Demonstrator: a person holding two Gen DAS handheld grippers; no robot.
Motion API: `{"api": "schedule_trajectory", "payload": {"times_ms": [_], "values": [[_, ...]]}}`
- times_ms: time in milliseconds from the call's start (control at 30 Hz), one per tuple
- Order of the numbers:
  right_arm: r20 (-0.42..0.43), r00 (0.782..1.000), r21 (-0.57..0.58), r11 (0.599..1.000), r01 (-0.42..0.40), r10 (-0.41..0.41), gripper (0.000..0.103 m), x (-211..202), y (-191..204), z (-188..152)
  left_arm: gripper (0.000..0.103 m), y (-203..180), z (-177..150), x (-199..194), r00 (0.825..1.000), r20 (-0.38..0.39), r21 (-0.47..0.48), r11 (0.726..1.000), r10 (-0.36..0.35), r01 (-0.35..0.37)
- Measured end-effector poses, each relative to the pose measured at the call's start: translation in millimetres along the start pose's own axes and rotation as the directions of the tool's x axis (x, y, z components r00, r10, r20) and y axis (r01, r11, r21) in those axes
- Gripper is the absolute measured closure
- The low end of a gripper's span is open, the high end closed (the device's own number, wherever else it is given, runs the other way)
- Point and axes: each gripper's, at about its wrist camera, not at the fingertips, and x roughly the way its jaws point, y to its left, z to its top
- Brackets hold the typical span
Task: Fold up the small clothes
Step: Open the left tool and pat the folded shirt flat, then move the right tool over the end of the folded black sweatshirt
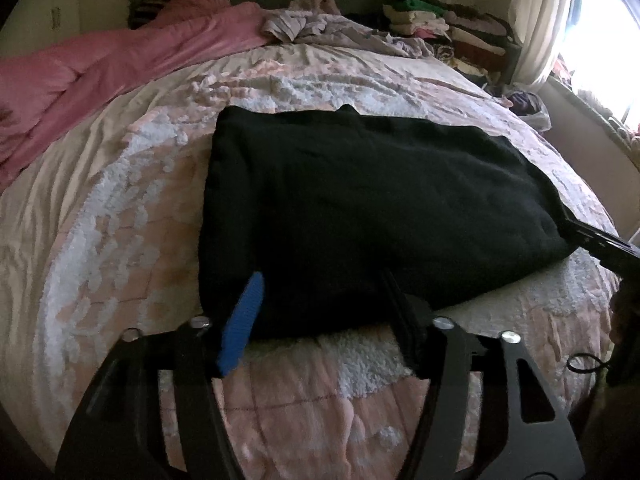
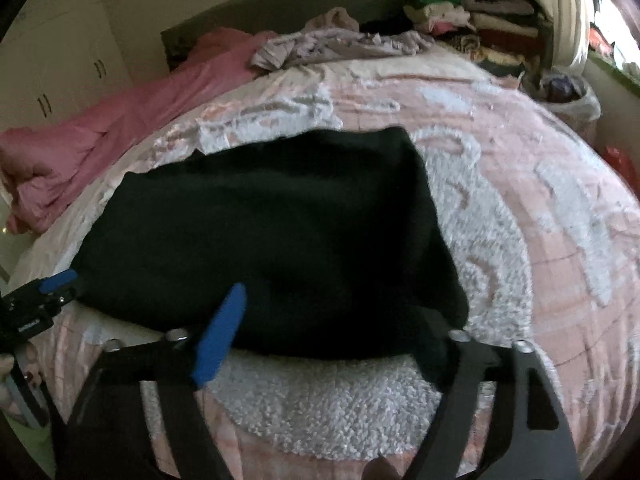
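A black garment [image 1: 360, 208] lies folded flat on the pink and white bedspread [image 1: 120, 220]; it also shows in the right wrist view [image 2: 272, 232]. My left gripper [image 1: 320, 304] is open, its fingers spread over the garment's near left edge, the blue pad [image 1: 242, 320] at the cloth's corner. My right gripper [image 2: 332, 320] is open over the garment's near right edge, with its blue pad [image 2: 220, 332] on the cloth. The left gripper also shows at the left of the right wrist view [image 2: 52, 288]; the right gripper shows at the right of the left wrist view [image 1: 600, 244].
A pink blanket [image 1: 100, 68] lies along the bed's far left. Crumpled lilac clothes [image 1: 320, 28] sit near the headboard. A stack of folded clothes [image 1: 452, 28] stands at the far right by the curtain [image 1: 540, 20]. White cupboards [image 2: 60, 52] stand at the left.
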Motion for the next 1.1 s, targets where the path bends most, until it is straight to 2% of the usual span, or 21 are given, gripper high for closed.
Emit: {"api": "schedule_trajectory", "payload": {"times_ms": [133,200,333,433,500,767,1100], "values": [[0.041,0.999,-0.018,1.000,-0.023,0.024,0.009,-16,12,3,0.036,1,1,-12,1.000,0.023,-0.009,1.000,0.007,-0.007],[0.062,0.996,-0.034,0.998,-0.058,0.060,0.008,-24,21,4,0.025,5,4,-17,0.999,0.035,-0.018,1.000,0.021,-0.020],[0.098,0.990,-0.087,0.992,-0.096,0.104,0.005,-39,44,6,0.017,12,9,-28,0.996,0.070,-0.025,0.998,0.063,-0.061],[0.115,0.984,-0.126,0.984,-0.124,0.139,0.005,-48,62,8,0.016,16,14,-34,0.991,0.096,-0.025,0.995,0.096,-0.094],[0.118,0.980,-0.152,0.978,-0.141,0.159,0.005,-52,74,11,0.010,21,16,-38,0.987,0.106,-0.030,0.993,0.120,-0.117],[0.112,0.964,-0.244,0.947,-0.208,0.240,0.005,-58,122,21,0.010,41,23,-45,0.981,0.120,-0.078,0.987,0.150,-0.142],[0.092,0.953,-0.357,0.903,-0.241,0.290,0.005,-50,171,29,0.010,64,30,-43,0.975,0.119,-0.125,0.977,0.187,-0.172]]}}
